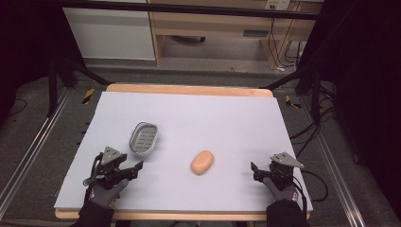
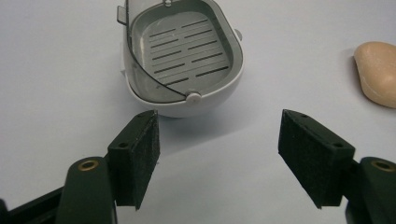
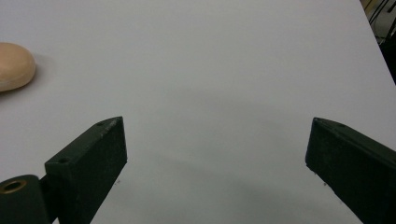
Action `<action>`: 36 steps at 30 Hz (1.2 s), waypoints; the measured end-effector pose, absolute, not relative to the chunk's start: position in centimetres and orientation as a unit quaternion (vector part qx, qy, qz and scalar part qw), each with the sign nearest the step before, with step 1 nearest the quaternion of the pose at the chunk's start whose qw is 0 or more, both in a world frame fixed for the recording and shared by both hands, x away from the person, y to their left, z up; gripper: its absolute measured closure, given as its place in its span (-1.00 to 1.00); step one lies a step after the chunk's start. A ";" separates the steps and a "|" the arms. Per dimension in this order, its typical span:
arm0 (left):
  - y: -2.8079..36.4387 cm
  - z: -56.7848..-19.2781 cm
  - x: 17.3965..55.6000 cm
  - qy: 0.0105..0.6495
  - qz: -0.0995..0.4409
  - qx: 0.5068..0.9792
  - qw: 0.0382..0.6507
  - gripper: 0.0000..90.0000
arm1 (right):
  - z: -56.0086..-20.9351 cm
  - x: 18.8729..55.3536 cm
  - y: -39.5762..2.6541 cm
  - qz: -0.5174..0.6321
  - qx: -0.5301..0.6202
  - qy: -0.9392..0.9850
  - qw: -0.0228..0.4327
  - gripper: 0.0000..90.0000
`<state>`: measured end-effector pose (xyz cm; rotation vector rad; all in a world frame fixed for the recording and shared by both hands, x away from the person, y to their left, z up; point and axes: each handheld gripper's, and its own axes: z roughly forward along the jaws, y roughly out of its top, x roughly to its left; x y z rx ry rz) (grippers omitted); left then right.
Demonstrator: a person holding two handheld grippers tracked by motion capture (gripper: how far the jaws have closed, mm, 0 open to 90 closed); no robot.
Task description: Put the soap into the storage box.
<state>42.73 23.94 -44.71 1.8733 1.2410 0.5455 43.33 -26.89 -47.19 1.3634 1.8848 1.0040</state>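
A grey and white soap dish (image 1: 143, 138) lies empty on the white sheet, left of the middle. A peach bar of soap (image 1: 202, 162) rests to its right, apart from it. My left gripper (image 1: 135, 168) sits near the front left, just below the dish, open with nothing between its pads. In the left gripper view the dish (image 2: 182, 56) lies straight ahead of the gripper (image 2: 219, 135), with the soap (image 2: 378, 70) at the right edge. My right gripper (image 1: 255, 170) rests at the front right, open and empty. In the right gripper view the gripper (image 3: 217, 140) faces bare sheet, the soap (image 3: 14, 65) far left.
The white sheet (image 1: 198, 109) covers a wooden table whose rim shows at the back. Dark stands and cables flank both sides, with metal rails on the floor. Furniture stands beyond the far edge.
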 end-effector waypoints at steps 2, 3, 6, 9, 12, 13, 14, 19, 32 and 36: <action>23.6 -44.6 42.7 0.489 0.216 0.744 0.402 -0.35 | -47.2 43.3 -26.9 0.378 0.511 0.711 0.300 -0.88; 23.6 -44.6 42.7 0.489 0.216 0.744 0.402 -0.35 | -47.2 43.3 -26.9 0.378 0.511 0.711 0.300 -0.88; 23.2 -44.6 42.7 0.485 0.211 0.747 0.401 -0.35 | -47.1 43.3 -26.9 0.379 0.512 0.709 0.303 -0.88; 22.7 -44.6 42.7 0.478 0.209 0.753 0.400 -0.35 | -47.1 43.3 -26.9 0.379 0.512 0.708 0.304 -0.88; 22.3 -44.3 42.6 0.474 0.210 0.753 0.405 -0.35 | -47.1 43.3 -26.8 0.380 0.514 0.708 0.299 -0.88; 22.2 -44.2 42.6 0.473 0.209 0.753 0.407 -0.35 | -47.2 43.3 -26.8 0.380 0.513 0.709 0.299 -0.88; 22.1 -44.2 42.6 0.473 0.209 0.754 0.406 -0.35 | -47.2 43.4 -26.8 0.380 0.513 0.709 0.298 -0.88; 21.7 -43.8 42.8 0.468 0.211 0.756 0.406 -0.35 | -47.0 43.3 -26.8 0.384 0.511 0.709 0.298 -0.88; 20.9 -41.9 44.0 0.466 0.215 0.749 0.419 -0.36 | -46.7 43.3 -26.8 0.384 0.517 0.702 0.303 -0.89; 20.1 -41.4 44.4 0.459 0.216 0.751 0.423 -0.37 | -46.7 43.3 -26.9 0.385 0.515 0.701 0.308 -0.89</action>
